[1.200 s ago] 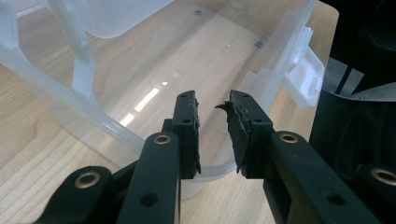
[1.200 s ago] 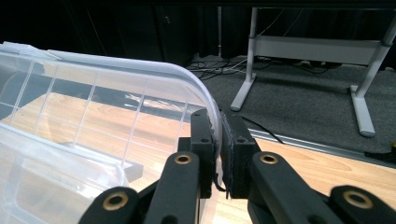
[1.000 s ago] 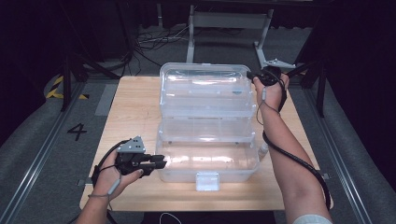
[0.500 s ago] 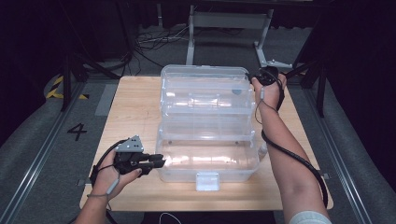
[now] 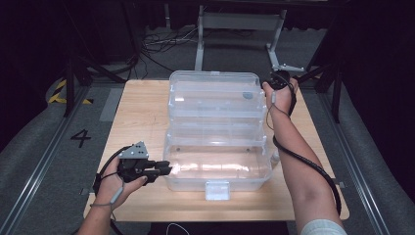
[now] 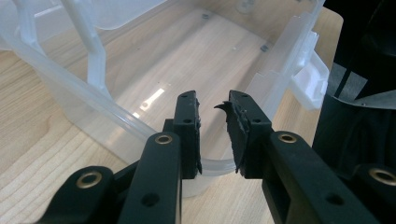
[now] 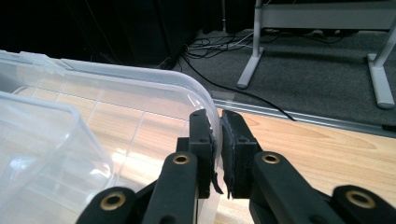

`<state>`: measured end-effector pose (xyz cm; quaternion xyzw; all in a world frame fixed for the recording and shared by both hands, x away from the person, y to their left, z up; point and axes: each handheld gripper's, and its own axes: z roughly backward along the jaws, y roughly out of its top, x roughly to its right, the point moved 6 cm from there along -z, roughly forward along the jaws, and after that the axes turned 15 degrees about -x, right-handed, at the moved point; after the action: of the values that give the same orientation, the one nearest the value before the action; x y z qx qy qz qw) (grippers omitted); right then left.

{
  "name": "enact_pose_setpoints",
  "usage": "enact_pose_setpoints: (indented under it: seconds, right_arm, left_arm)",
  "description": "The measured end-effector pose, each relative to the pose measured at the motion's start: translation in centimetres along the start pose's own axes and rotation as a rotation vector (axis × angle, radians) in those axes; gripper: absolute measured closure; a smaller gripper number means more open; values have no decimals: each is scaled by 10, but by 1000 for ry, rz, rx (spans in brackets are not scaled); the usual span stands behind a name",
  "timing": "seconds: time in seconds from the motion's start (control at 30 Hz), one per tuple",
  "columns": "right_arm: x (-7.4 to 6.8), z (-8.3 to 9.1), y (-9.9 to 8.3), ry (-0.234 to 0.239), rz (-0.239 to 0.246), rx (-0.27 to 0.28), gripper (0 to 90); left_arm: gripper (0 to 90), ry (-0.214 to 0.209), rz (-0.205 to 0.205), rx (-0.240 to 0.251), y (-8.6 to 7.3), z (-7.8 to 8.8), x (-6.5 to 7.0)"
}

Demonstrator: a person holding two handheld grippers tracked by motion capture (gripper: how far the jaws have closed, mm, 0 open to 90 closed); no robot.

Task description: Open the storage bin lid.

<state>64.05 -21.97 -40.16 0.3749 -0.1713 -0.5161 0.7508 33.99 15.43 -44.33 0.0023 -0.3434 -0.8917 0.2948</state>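
Clear plastic makes up the tiered storage box [image 5: 215, 132] on the wooden table [image 5: 142, 112], lying between the two grippers with its lid [image 7: 140, 112] folded out at the far end. The right gripper [image 7: 218, 135] pinches the lid's far corner rim, jaws nearly together. The left gripper [image 6: 212, 130] straddles the near tub's [image 6: 154, 70] rim with its jaws narrowly apart.

Clear box [image 5: 218, 161] fills table [image 5: 142, 117] middle; bare strips left, right; near edge seemingly tight.
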Motion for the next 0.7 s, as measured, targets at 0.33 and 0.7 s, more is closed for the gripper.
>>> enact_pose_setpoints:
  seconds: [0.33, 0.7]
  right_arm:
    - [2, -6, -2, -4, -5, -21, 838]
    - [8, -11, -4, -2, 9, -57, 896]
  left_arm:
    - [739, 2, 3, -1, 0, 0, -1]
    - [739, 3, 5, -3, 0, 0, -2]
